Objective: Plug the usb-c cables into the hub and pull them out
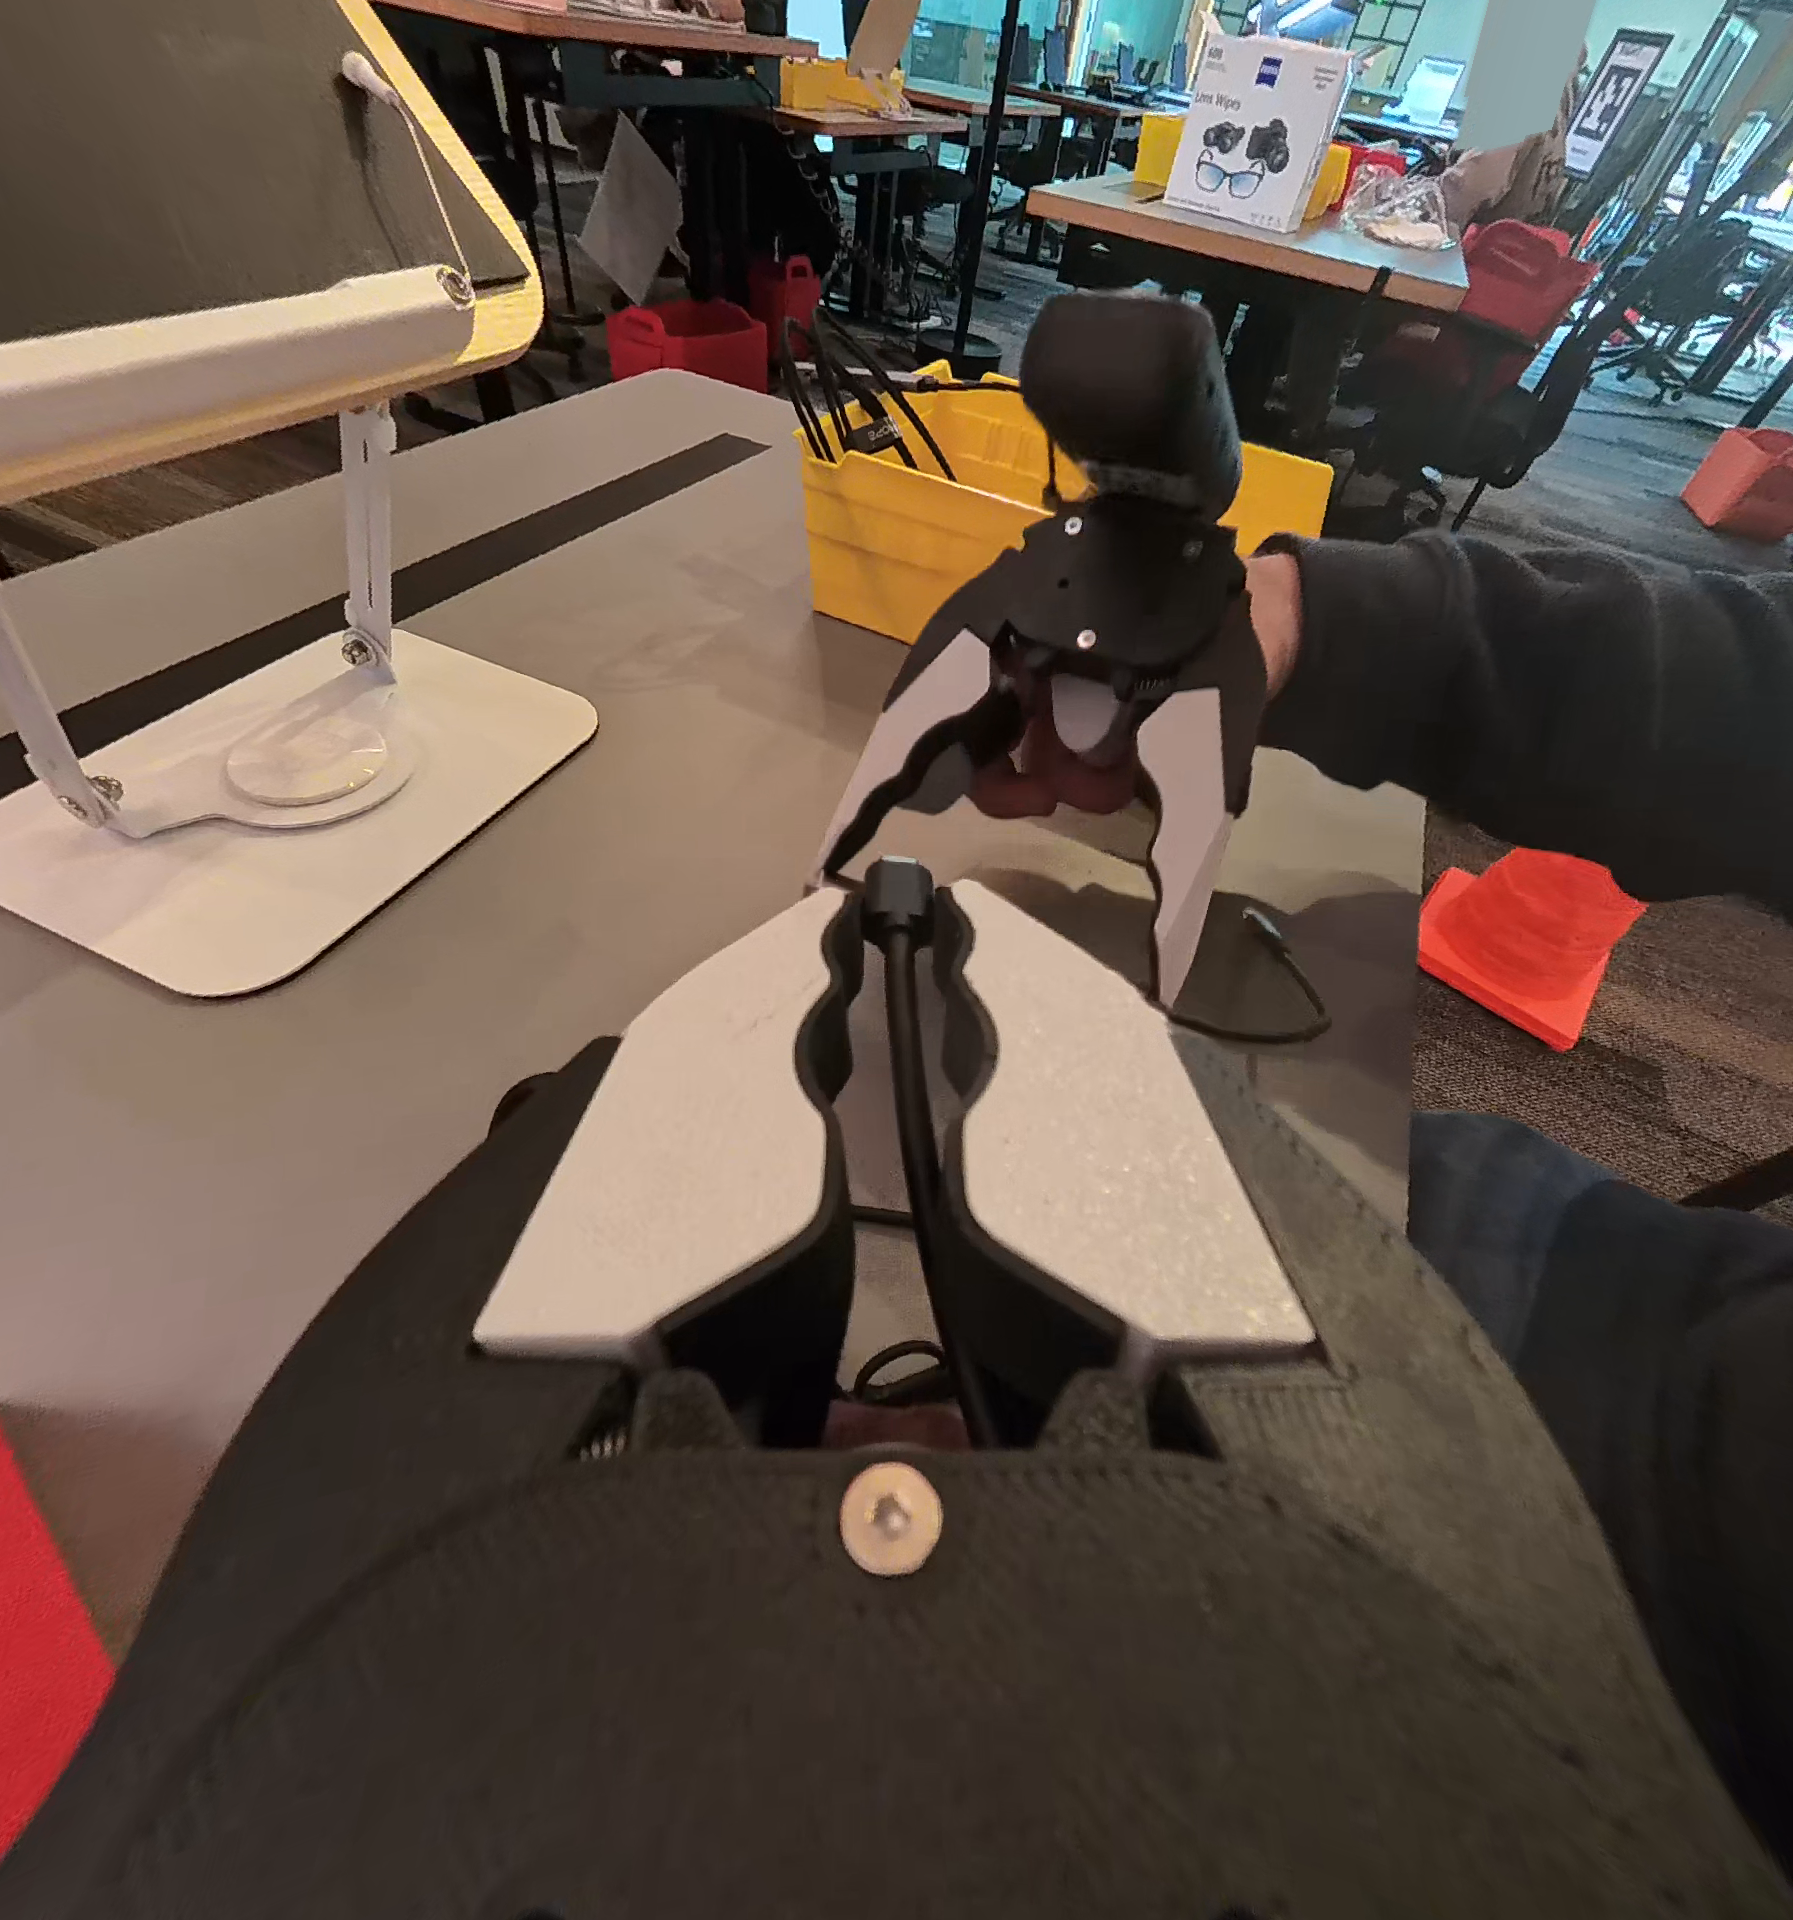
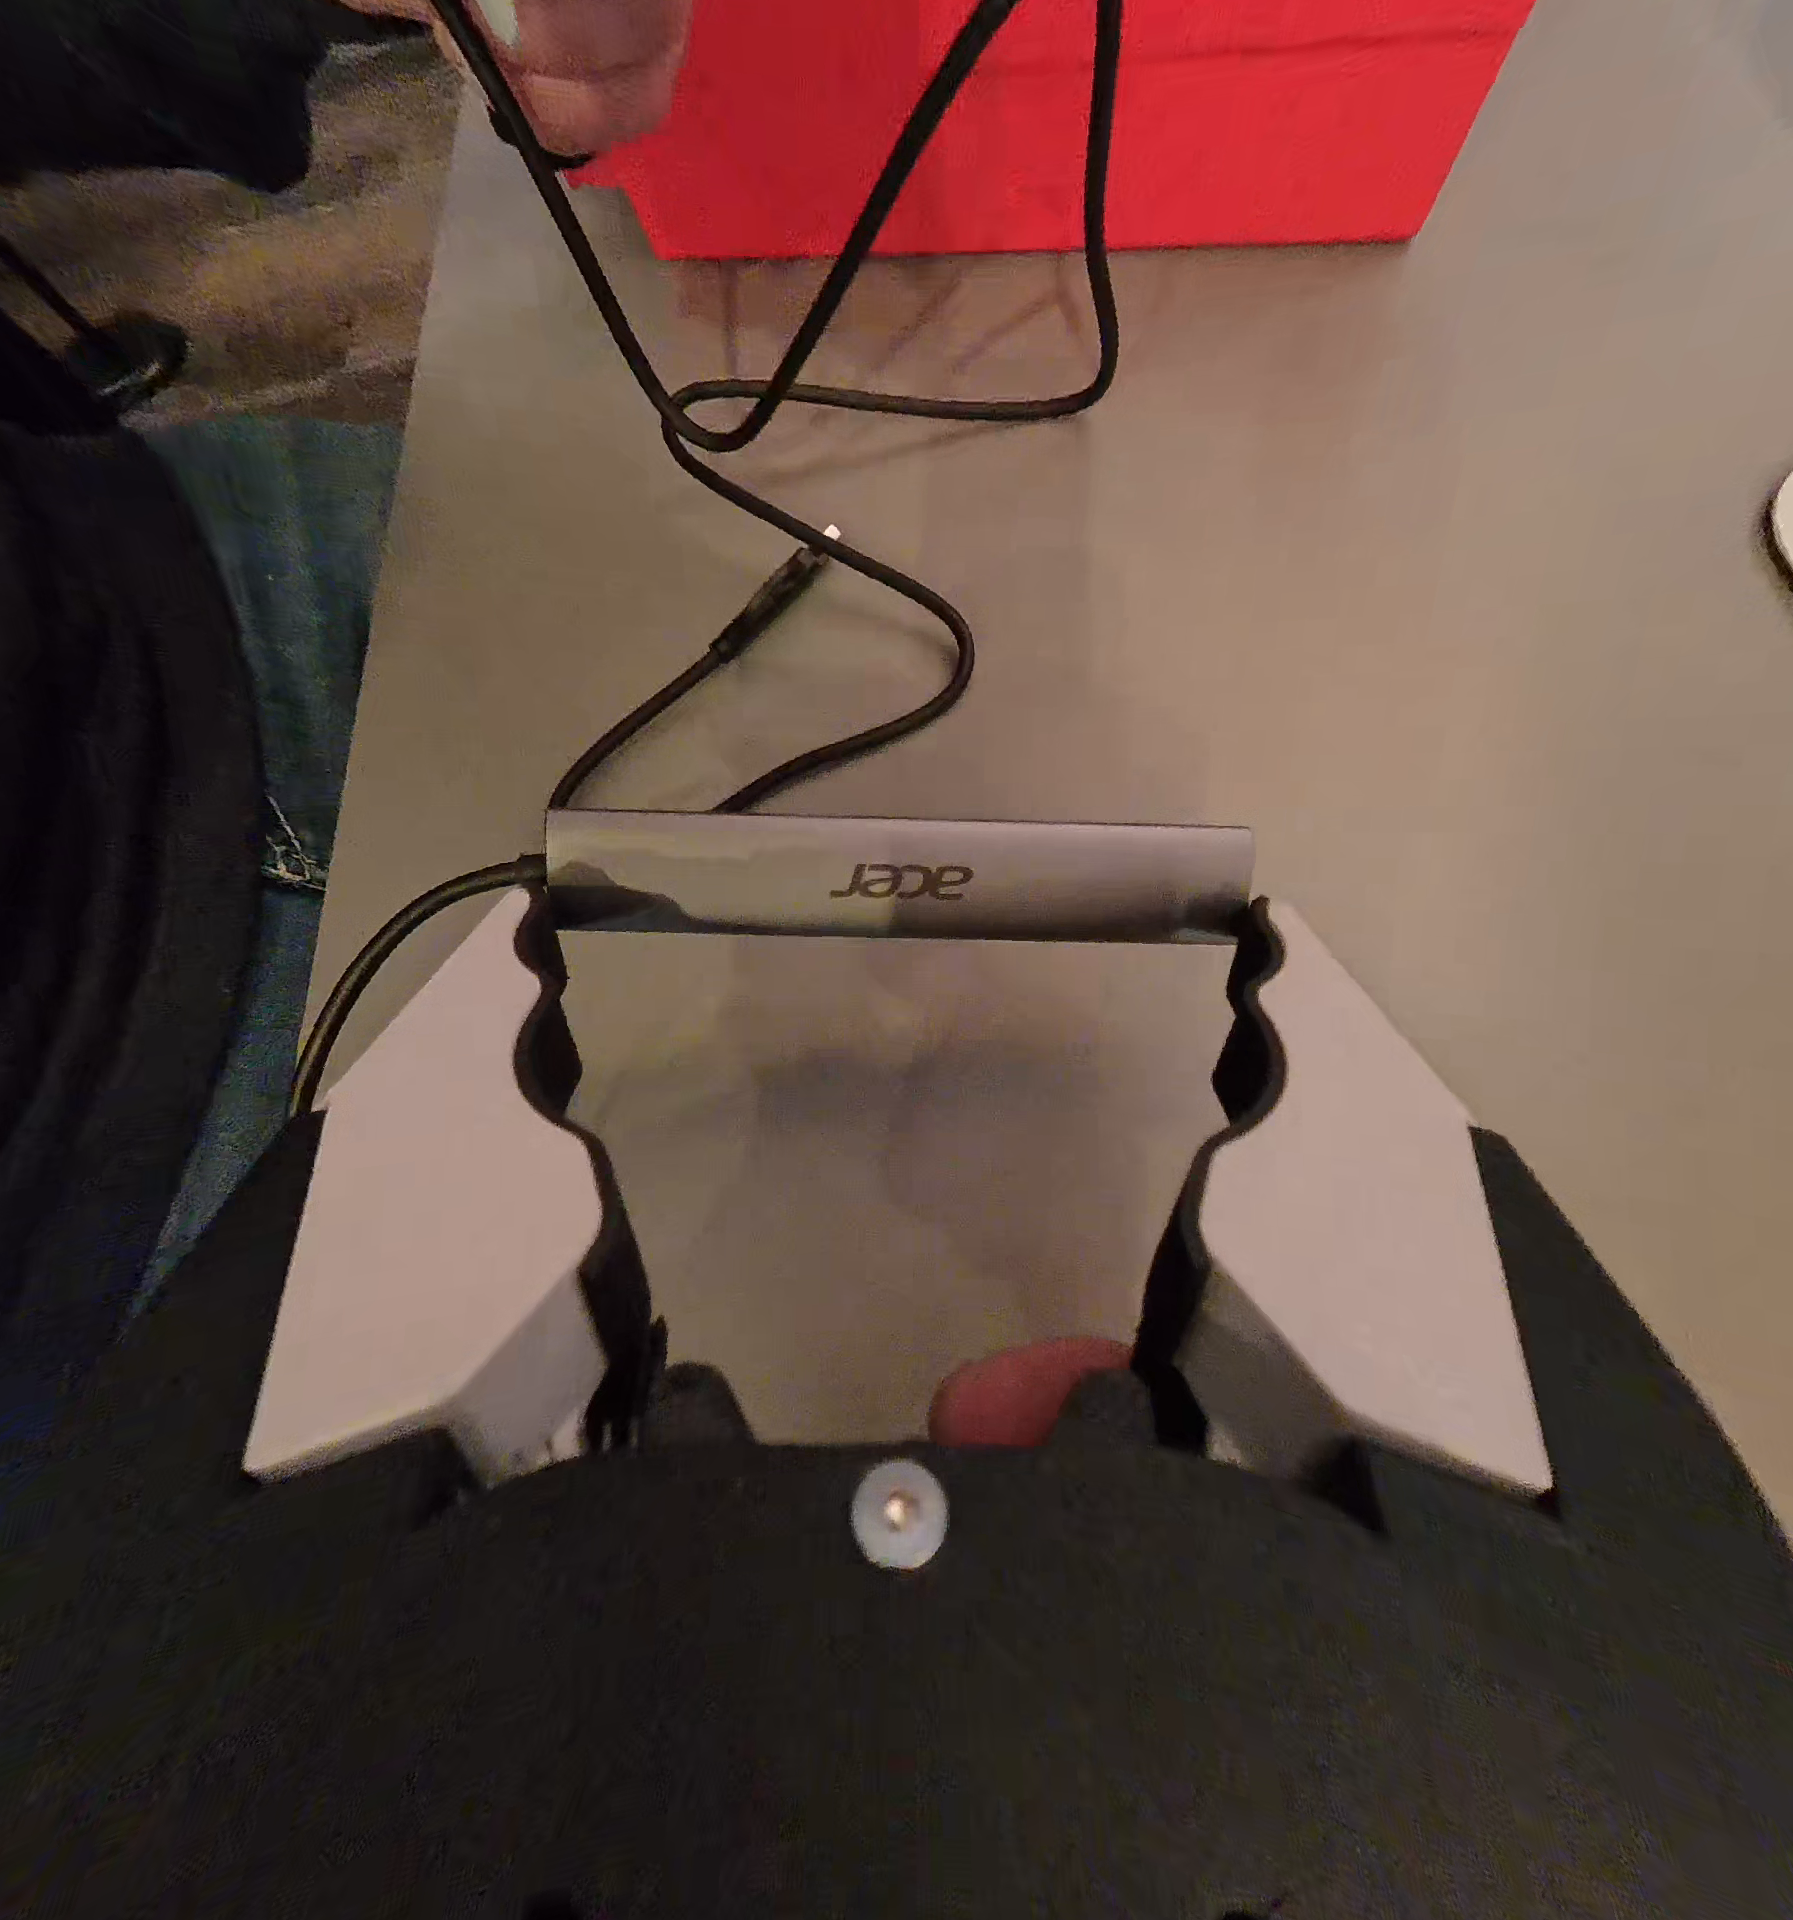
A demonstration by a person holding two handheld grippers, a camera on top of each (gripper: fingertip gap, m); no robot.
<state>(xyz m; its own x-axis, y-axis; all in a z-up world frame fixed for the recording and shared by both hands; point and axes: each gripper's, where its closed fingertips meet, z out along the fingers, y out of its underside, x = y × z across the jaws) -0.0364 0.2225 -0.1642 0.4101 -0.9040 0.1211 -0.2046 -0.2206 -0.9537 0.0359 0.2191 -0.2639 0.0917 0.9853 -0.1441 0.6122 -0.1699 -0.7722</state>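
Gripping a black cable (image 1: pixel 907 1049) just behind its plug (image 1: pixel 898 886), the jaws of our left gripper (image 1: pixel 897 904) are clenched at the centre of the left wrist view, the plug tip poking out past the fingertips. The cable runs back between the fingers toward the lower middle of the frame.

Just above, our right gripper (image 1: pixel 1006 914) points down at the grey table (image 1: pixel 559 1039), jaws spread wide. In the right wrist view, those jaws of the right gripper (image 2: pixel 897 920) hold the grey hub (image 2: pixel 897 881) by its two short ends, mid-frame, the hub lying flat on the table (image 2: pixel 1391 623). The hub's own lead leaves its left end. A second loose plug (image 2: pixel 783 582) lies on the table above the hub, apart from it.

Farther out we see a white stand (image 1: pixel 268 810) at left, a yellow bin (image 1: pixel 902 520) at upper centre, and a red box (image 2: pixel 1079 125) at the top.
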